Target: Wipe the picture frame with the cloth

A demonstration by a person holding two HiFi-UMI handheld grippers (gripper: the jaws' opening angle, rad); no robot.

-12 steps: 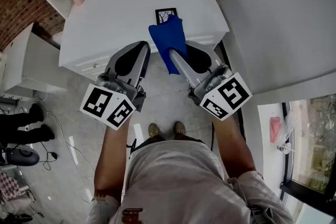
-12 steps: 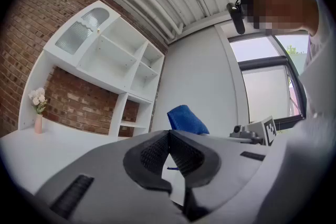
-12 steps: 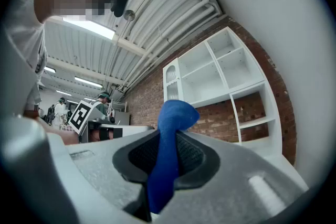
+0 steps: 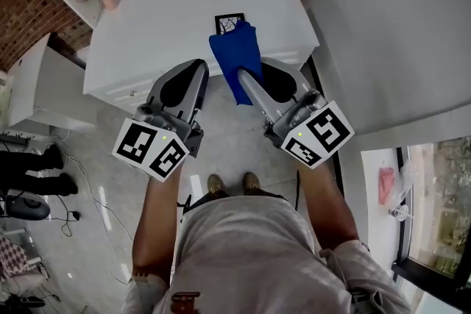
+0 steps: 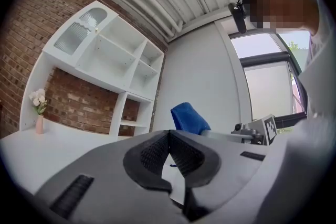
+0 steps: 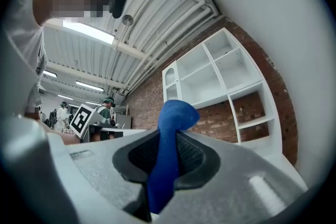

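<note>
Jaws shut tight on nothing, our left gripper (image 4: 193,71) hangs level at the white desk's (image 4: 147,26) front edge. Just right of it, our right gripper (image 4: 246,77) pinches the blue cloth (image 4: 234,51), whose far end hides the lower right corner of the picture frame (image 4: 227,20) on the desk.

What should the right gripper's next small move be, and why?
Probably ease the right gripper forward and down so the blue cloth presses on the picture frame. Its jaws are shut on the cloth, which in the head view overlaps the frame's near edge on the white table; contact cannot be told. The left gripper is shut, empty.
</note>
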